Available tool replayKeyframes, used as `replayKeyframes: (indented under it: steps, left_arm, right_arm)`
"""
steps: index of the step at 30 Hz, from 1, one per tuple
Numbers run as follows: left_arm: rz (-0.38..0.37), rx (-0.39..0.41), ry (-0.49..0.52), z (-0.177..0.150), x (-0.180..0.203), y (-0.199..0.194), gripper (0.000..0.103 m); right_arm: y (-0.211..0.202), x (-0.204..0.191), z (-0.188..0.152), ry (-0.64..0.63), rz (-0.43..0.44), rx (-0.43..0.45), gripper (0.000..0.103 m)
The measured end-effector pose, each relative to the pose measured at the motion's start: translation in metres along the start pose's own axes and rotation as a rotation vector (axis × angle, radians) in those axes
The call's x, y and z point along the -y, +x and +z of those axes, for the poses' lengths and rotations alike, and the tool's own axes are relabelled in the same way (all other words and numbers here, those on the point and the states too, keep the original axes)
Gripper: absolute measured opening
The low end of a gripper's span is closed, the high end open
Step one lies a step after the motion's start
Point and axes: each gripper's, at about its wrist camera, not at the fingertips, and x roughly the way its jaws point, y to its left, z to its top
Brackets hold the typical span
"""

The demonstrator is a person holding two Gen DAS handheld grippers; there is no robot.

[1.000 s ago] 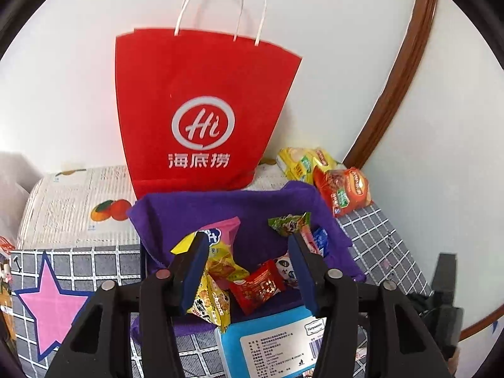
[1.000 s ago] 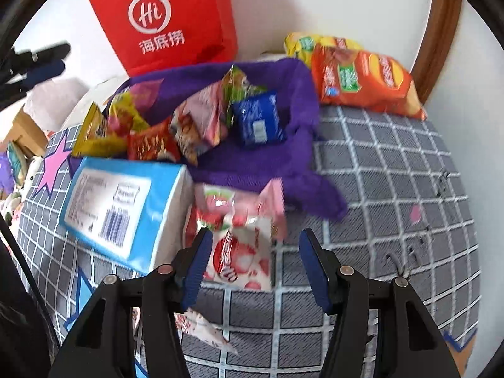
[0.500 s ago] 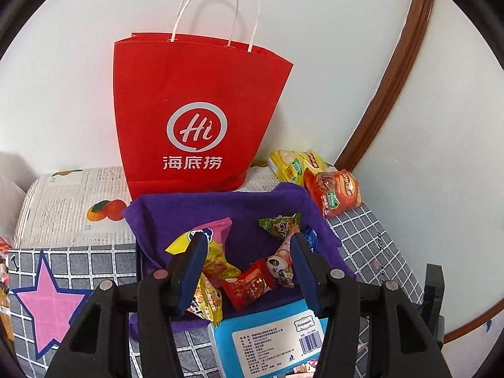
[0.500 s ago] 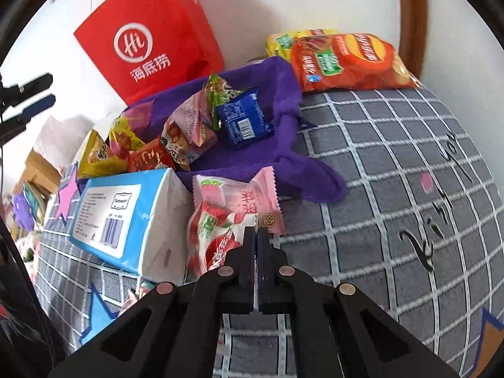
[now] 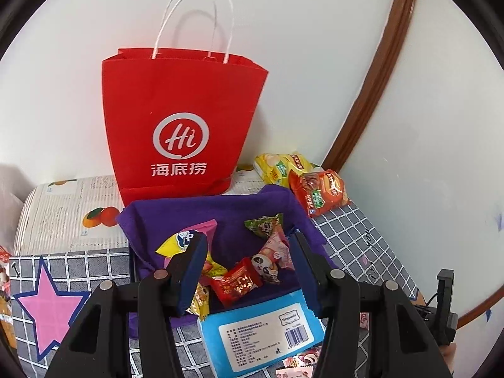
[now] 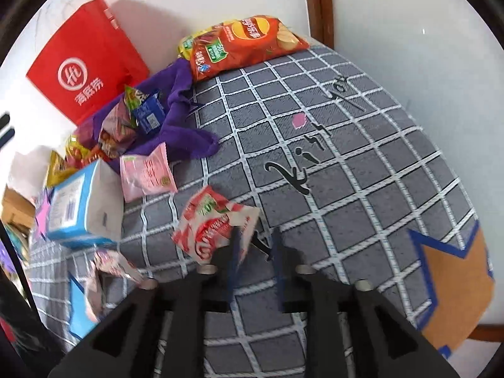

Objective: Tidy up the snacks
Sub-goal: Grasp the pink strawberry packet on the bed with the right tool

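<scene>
My left gripper [image 5: 249, 239] hangs open above the purple cloth-lined basket [image 5: 220, 214], nothing between its pads. Inside lie a red packet [image 5: 236, 285], a panda packet [image 5: 266, 263], a green one [image 5: 263, 225] and a yellow-pink one [image 5: 186, 239]. In the blurred right wrist view my right gripper [image 6: 255, 236] has its jaws a little apart over the checked cloth. A red-and-white packet [image 6: 211, 223] lies tilted with its corner at the left pad [image 6: 234, 245]; the pads do not press on it. A pink packet [image 6: 146, 173] lies beside the basket [image 6: 186, 132].
A blue tissue pack [image 5: 261, 330] lies in front of the basket. A red paper bag [image 5: 179, 126] stands against the wall behind it. An orange chips bag [image 6: 245, 44] and a yellow bag [image 5: 280, 165] lie in the back corner. Another blurred packet [image 6: 113, 261] lies lower left.
The right gripper shut at the red-and-white packet, swung right and rolled; the packet came away from the pink one, and the jaws now stand apart. The left gripper hardly moved.
</scene>
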Motion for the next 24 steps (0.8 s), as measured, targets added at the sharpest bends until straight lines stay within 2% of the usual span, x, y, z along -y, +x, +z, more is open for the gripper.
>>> replayKeyframes:
  steps: [3,8,10,14,16,18,19,22,24]
  left_arm:
    - [0.001,0.008,0.015,-0.001,0.005,-0.002,0.052]
    - [0.004,0.005,0.025,-0.002,0.008,-0.002,0.052]
    - [0.009,0.002,0.025,-0.002,0.008,-0.001,0.052]
    - [0.012,0.000,0.017,-0.001,0.005,-0.001,0.052]
    - [0.016,0.004,0.013,0.000,0.003,-0.002,0.052]
    - [0.017,0.006,0.008,0.001,0.001,-0.003,0.052]
    - [0.015,0.008,0.004,0.001,0.000,-0.004,0.052]
    - [0.012,0.012,-0.003,0.002,-0.002,-0.005,0.052]
    - [0.014,0.014,0.000,0.002,0.000,-0.006,0.052]
  right_arm:
    - [-0.009,-0.014,-0.002,-0.086,-0.027,0.073,0.054]
    - [-0.001,-0.044,0.013,-0.251,-0.021,0.119,0.061]
    - [0.013,-0.047,0.023,-0.245,0.006,0.099,0.061]
    - [0.046,-0.038,0.032,-0.167,0.068,-0.033,0.055]
    - [0.056,-0.033,0.028,-0.151,0.102,-0.084,0.055]
    - [0.051,-0.033,0.021,-0.170,0.110,-0.055,0.055]
    - [0.049,-0.032,0.016,-0.178,0.127,-0.068,0.055]
    - [0.042,-0.034,0.001,-0.208,0.152,-0.078,0.062]
    - [0.038,-0.040,-0.008,-0.244,0.134,-0.066,0.065]
